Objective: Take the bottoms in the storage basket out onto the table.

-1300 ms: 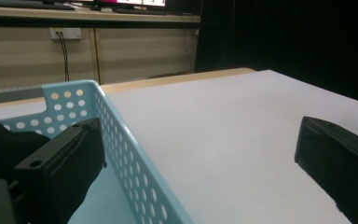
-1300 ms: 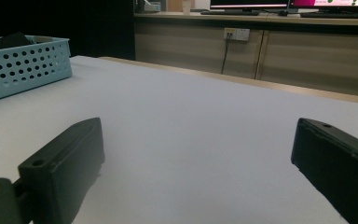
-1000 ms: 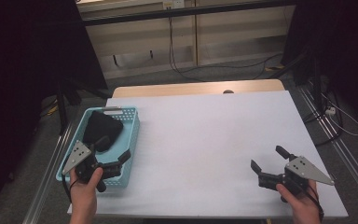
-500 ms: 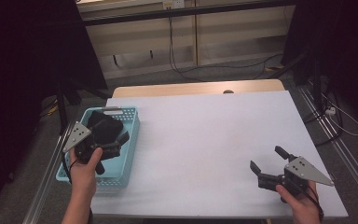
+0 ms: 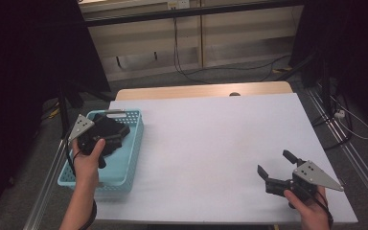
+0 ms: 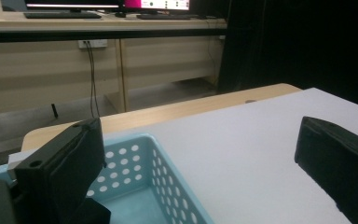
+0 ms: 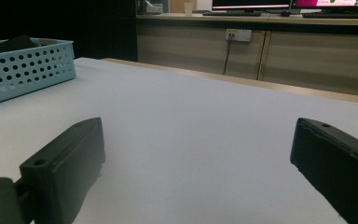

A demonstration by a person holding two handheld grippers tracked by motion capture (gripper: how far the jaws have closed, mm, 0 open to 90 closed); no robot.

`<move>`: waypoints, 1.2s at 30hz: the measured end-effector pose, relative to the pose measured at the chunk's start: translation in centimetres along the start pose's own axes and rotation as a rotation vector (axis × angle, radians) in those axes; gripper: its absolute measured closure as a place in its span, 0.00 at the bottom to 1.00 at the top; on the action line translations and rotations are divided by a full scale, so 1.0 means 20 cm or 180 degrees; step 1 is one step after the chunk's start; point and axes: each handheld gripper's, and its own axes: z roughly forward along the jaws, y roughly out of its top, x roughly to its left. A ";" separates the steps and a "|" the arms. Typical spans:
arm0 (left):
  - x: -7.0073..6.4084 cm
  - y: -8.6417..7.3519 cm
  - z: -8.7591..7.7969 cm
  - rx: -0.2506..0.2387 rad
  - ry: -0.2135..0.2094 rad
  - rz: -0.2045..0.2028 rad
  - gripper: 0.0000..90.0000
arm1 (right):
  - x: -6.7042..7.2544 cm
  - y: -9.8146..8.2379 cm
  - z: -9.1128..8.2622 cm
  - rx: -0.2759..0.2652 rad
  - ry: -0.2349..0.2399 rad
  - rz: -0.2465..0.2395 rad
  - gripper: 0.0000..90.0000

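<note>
From the high view, I have moved my left gripper (image 5: pixel 106 139) forward over the light-blue perforated basket (image 5: pixel 133 143) in the last second; it now hangs above the black object (image 5: pixel 109 125) lying at the basket's far end, so I judge the pick is close. In the left gripper view my jaws stand wide apart, empty, the basket rim (image 6: pixel 168 154) between them. In the right gripper view my right gripper (image 7: pixel 196 168) stays released, resting low over the bare white table (image 7: pixel 191 116).

A white-topped table (image 5: pixel 211 143) with a bare wooden far edge; behind it, what seem dark cables (image 5: pixel 182 57) trail down pale cabinet fronts.
</note>
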 end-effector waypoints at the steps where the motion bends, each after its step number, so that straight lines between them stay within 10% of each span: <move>1: 0.01 0.00 0.01 0.0009 -0.0002 0.0000 0.02 | 0.00 0.00 0.00 -0.0002 -0.0001 0.0000 0.02; 36: 0.34 -0.14 0.16 0.0560 0.0610 -0.0032 0.02 | 0.01 0.00 -0.01 -0.0001 0.0020 -0.0004 0.02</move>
